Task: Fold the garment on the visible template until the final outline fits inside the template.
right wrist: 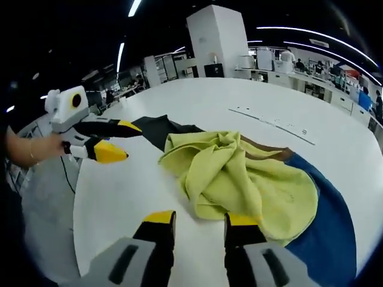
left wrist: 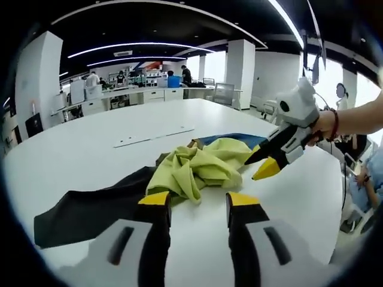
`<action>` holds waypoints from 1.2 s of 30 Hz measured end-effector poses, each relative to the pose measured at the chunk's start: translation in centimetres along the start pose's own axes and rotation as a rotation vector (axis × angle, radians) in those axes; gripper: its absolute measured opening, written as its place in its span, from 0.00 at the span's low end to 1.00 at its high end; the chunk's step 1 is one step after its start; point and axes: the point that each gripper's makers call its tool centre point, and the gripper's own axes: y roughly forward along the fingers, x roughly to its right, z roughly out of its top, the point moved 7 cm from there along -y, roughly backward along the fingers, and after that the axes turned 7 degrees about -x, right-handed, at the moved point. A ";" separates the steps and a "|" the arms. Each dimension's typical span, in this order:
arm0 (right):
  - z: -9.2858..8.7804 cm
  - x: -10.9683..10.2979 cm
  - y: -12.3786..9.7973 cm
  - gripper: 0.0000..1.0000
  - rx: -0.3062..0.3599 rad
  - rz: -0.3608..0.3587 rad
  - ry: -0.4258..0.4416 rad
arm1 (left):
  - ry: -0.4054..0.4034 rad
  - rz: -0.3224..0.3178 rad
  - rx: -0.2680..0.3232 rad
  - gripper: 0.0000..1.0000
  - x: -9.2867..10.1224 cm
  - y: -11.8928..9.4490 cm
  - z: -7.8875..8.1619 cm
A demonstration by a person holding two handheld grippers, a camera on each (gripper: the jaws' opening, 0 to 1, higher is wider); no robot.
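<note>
The garment [right wrist: 239, 173] is soft matt cloth, yellow-green, crumpled into folds, with dark matt panels at its 10 o'clock side and a blue one at 4 o'clock. The desk [right wrist: 197, 101] is smooth white with a faint sheen. The left gripper [right wrist: 114, 140] looks like hard plastic: white body, black jaws, yellow tips.

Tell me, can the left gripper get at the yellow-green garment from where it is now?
Probably yes. The left gripper is open just short of the yellow-green garment on the white table, nothing lying between. The right gripper hovers at the far side, clear of that path.
</note>
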 end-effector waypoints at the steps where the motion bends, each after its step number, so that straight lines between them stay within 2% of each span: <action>1: -0.1 0.0 0.2 0.27 0.004 -0.007 -0.011 | -0.006 -0.003 -0.004 0.30 0.0 0.3 0.0; 10: -0.3 0.0 2.4 0.22 0.023 -0.027 -0.042 | -0.039 0.019 -0.054 0.26 -0.2 3.2 -1.0; 14: 0.0 0.4 3.2 0.18 0.024 -0.056 -0.063 | -0.053 0.015 -0.063 0.20 -0.3 4.1 -1.1; 21: 0.2 0.6 3.9 0.09 0.038 -0.059 -0.053 | -0.057 0.007 -0.077 0.08 -0.6 4.8 -1.4; 23: 0.3 0.5 4.0 0.01 0.038 -0.056 -0.054 | -0.059 0.001 -0.075 0.03 -0.6 4.8 -1.4; 24: 0.3 0.4 4.0 0.00 0.039 -0.047 -0.055 | -0.064 0.000 -0.074 0.01 -0.6 4.8 -1.4; 28: 0.3 0.4 3.5 0.00 0.040 -0.042 -0.063 | -0.078 -0.023 -0.068 0.00 -0.6 4.3 -1.1; 36: -0.2 -0.2 0.9 0.00 0.047 -0.030 -0.071 | -0.021 -0.052 -0.074 0.00 -0.3 1.5 -0.5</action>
